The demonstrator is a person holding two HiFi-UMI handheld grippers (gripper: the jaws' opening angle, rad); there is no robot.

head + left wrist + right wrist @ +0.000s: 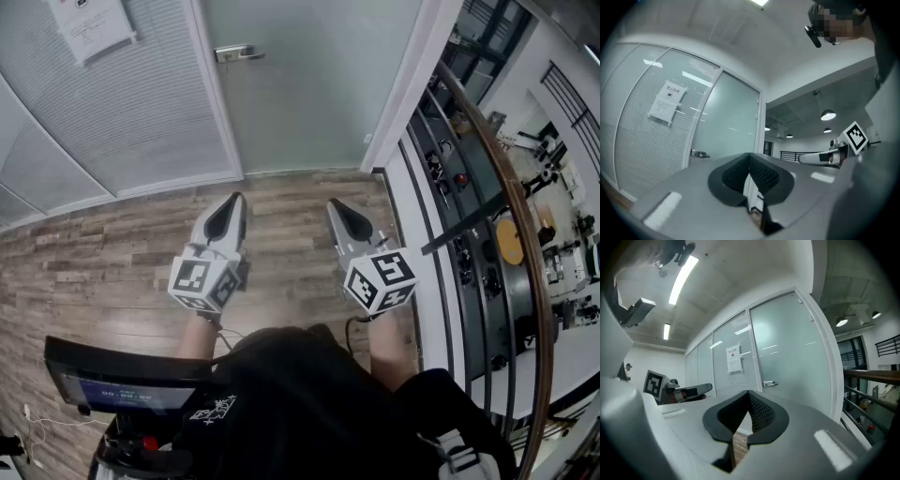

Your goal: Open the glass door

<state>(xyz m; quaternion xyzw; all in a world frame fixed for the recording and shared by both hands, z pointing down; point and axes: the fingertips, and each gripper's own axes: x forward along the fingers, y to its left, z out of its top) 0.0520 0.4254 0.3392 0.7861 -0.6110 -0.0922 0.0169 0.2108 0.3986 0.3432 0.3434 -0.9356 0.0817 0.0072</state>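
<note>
Frosted glass, probably heavy and stiff-swinging: take door (309, 84) by metal handle (239, 53), far left. Near, left gripper (233, 201) and right gripper (335, 205) pinched closed, empty.

The glass door (300, 84) was a frosted pale grey-green with a silver handle (239, 53), and the panel (122, 103) next to it had fine horizontal stripes plus a white notice (94, 23). The floor (103, 272) was brown-grey wood planks. The left gripper (236, 197) and right gripper (335, 203) were light grey with black ribbed pads, and their cubes (203, 281) were white with black squares. The railing (514, 187) was brown over black bars
</note>
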